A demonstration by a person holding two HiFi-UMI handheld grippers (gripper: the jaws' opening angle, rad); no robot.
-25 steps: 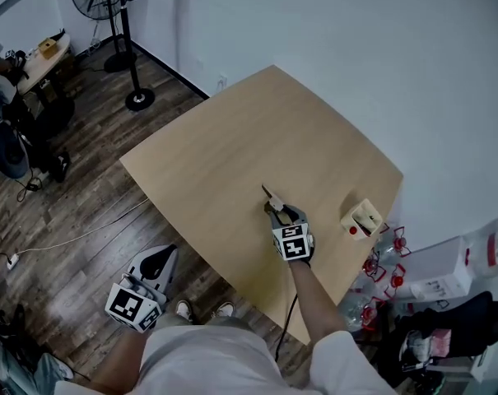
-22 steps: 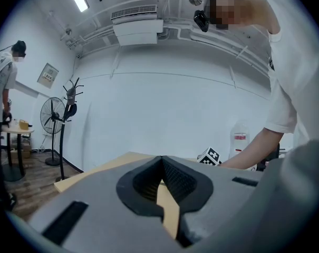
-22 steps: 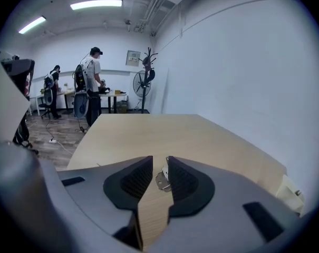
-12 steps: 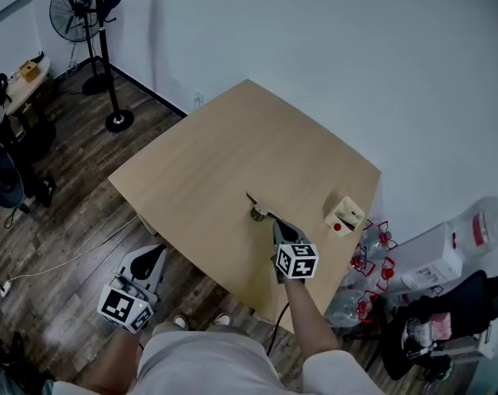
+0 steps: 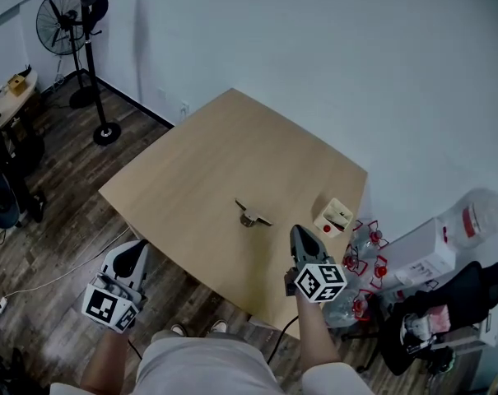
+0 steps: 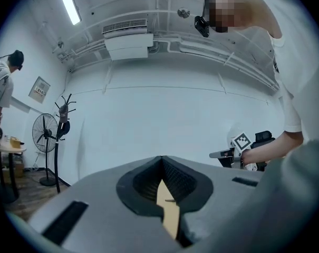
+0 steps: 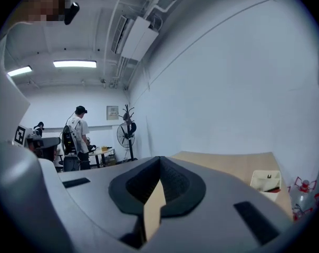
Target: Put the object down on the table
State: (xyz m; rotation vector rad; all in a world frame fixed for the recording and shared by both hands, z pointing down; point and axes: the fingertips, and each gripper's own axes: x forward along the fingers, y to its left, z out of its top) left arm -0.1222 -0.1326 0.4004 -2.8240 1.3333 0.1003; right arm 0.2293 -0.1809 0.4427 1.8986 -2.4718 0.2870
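r claw [image 5: 297,231] lifted off obj [image 5: 253,215], closed, empty; l claw [image 5: 137,247] same; obj detail unclear.

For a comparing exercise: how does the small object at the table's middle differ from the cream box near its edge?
The small object is brownish, a thin strip over a round base; the cream box is pale and blocky. The small object lies mid-table; the cream box sits at the right edge. Both rest on the table.

Tan wood-grain table [image 5: 191,163], cream box [image 5: 336,215] (red spot by it), right hand-held gripper [image 5: 299,232] w/ b/w-checked cube [image 5: 321,281]
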